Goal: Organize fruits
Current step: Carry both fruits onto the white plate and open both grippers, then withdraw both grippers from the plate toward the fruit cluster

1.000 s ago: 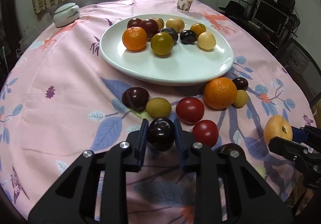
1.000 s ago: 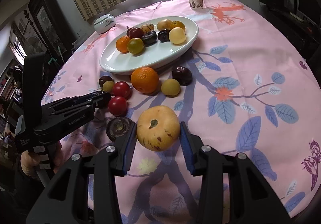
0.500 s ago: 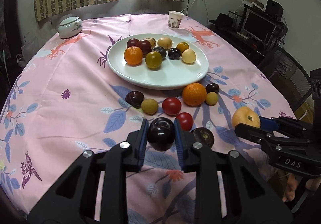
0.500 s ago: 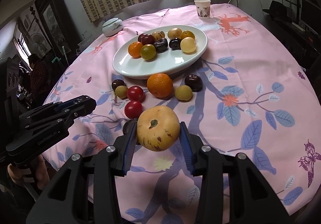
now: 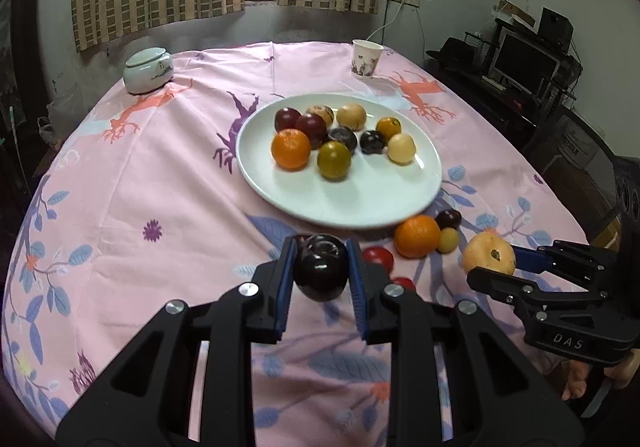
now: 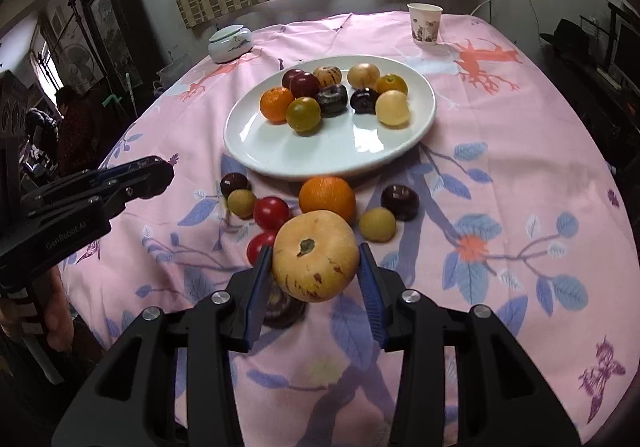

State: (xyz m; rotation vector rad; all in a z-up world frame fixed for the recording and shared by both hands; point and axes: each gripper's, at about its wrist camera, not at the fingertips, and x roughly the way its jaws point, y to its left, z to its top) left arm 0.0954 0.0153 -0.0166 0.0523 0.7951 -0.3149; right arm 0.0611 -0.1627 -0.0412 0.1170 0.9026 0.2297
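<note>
Your white plate [image 6: 256,145] sits mid-tabletop, smooth, glossy and oval in the right wrist view. It holds nine round fruits bunched toward its far half: an orange [image 6: 276,103] at the left, a dull green fruit [image 6: 303,114] just right of it, two shiny dark red plums [image 6: 300,82] behind, a speckled tan fruit [image 6: 327,75], two dark purple ones, a small orange-yellow one and a pale cream ball [image 6: 392,107] at the right. The near half of the plate is bare glaze.

Your left tongs [image 5: 320,274] are clamped on a glossy black-purple plum [image 5: 320,271], held above the cloth just near of the plate's rim. Your right tongs [image 6: 316,269] are clamped on a matte yellow fruit [image 6: 316,261], flattened round, with brown flecks and a dry green stem scar.

Loose on the tabletop [image 6: 520,151], near of the plate: a pebbly large orange [image 6: 327,198], two smooth red tomatoes [image 6: 271,211], two small yellow-green fruits, two dark plums, and a dark wrinkled fruit [image 6: 284,307] under the right tongs.

The cloth is soft pink with blue leaf prints. Far left stands a squat lidded ceramic jar [image 5: 147,70]; far right, a paper cup [image 5: 367,59], tapered and patterned.
</note>
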